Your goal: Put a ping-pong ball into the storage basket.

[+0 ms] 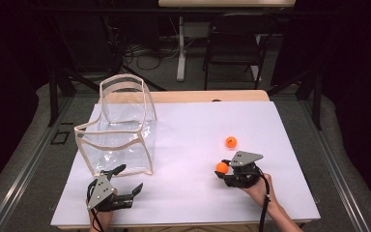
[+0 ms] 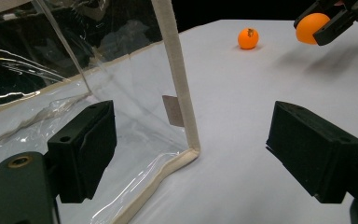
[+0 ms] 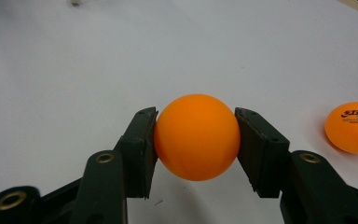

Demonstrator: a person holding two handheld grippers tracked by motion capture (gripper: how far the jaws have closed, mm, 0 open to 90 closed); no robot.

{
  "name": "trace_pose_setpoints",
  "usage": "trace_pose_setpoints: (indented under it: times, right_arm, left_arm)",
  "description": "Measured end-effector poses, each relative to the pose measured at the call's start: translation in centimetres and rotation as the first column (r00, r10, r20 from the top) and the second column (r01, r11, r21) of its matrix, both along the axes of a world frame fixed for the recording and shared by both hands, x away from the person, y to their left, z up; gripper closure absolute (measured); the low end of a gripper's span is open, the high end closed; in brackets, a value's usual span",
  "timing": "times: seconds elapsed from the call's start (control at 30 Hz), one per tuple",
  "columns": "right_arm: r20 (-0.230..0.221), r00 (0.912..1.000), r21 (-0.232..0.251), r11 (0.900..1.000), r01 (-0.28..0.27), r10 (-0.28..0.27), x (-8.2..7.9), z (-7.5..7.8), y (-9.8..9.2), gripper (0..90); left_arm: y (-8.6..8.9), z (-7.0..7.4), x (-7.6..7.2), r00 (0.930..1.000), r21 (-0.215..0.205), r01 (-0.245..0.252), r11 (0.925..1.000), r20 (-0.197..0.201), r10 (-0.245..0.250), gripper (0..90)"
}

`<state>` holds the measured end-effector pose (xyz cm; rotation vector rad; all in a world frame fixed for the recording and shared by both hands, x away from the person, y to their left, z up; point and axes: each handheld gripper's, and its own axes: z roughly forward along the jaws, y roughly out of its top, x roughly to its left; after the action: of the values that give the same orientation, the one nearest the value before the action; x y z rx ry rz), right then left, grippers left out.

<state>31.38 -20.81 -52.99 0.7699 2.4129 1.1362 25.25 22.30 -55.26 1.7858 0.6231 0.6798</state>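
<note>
Grip holds: right tool (image 3: 196, 140) pinches orange ball (image 3: 197, 136) squarely. Left tool (image 2: 205, 154) spread beside clear bag (image 1: 121, 135); carry level, release over opening.

My left hand-held gripper (image 2: 191, 154) has its jaws spread wide, nothing between them. Clear plastic bag (image 2: 74, 84) with cream trim stands just ahead on the white desk (image 2: 242, 116). Farther off, one orange ball (image 2: 248, 38) lies loose, another orange ball (image 2: 310, 28) is pinched in my right hand-held gripper (image 2: 324, 21).
</note>
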Motion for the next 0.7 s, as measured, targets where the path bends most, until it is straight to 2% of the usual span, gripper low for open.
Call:
trace_pose_setpoints:
  times: [0.7]
  right_arm:
    - [0.033, 0.9994, 0.028, 1.000, -0.014, 0.013, -0.13, 0.87, 0.79, 50.6]
  left_arm:
    - [0.00, 0.00, -0.02, 1.0000, 0.002, 0.000, 1.0000, 0.001, 0.000, 15.5]
